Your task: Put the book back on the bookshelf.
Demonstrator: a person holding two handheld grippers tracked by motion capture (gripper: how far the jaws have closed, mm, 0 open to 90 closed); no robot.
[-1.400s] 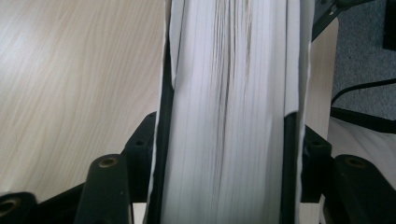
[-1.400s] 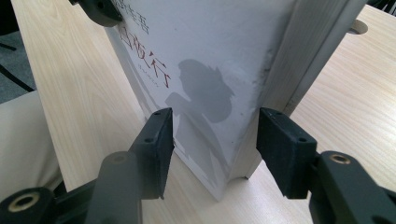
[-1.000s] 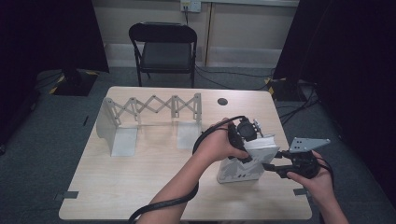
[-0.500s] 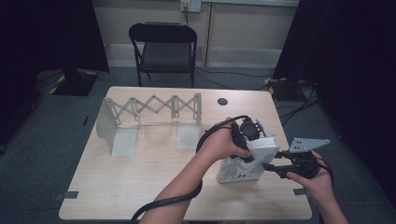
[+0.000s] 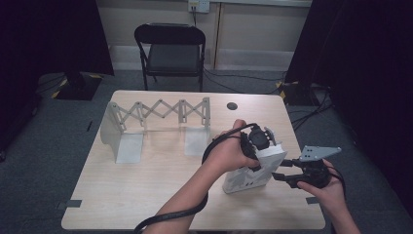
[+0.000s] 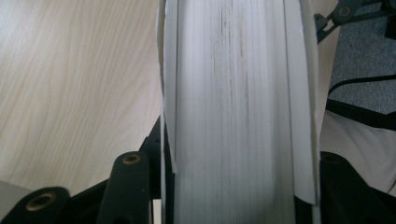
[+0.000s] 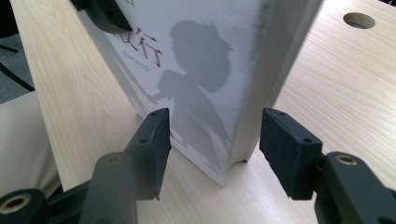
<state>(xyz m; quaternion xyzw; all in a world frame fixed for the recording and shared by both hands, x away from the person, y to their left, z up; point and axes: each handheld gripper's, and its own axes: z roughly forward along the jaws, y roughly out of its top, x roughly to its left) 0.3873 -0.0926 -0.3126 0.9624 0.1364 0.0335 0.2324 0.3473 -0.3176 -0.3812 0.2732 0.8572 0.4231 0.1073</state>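
Now my left gripper (image 5: pixel 254 146) has come over the top of the book (image 5: pixel 248 173), which stands upright near the right front of the table (image 5: pixel 146 190). Its jaws have just been closing, and in the left gripper view the page block (image 6: pixel 233 112) runs straight up between them, both covers close against the pads; I judge it clamped on the book. My right gripper (image 5: pixel 285 176) waits at the book's near lower corner with its jaws apart: in the right gripper view one pad sits in front of the cover (image 7: pixel 196 93), the other stands clear of the spine edge, neither pressing.

I take this as the pick-up step. Next comes a lift by the left, probably toward the rack (image 5: pixel 156 117) at the far left, and the right must stay off or steady the foot.

My left hand (image 5: pixel 226 153) covers the book's top in the high view, so pad contact there is hidden. The cover's red title is cut off and unreadable.
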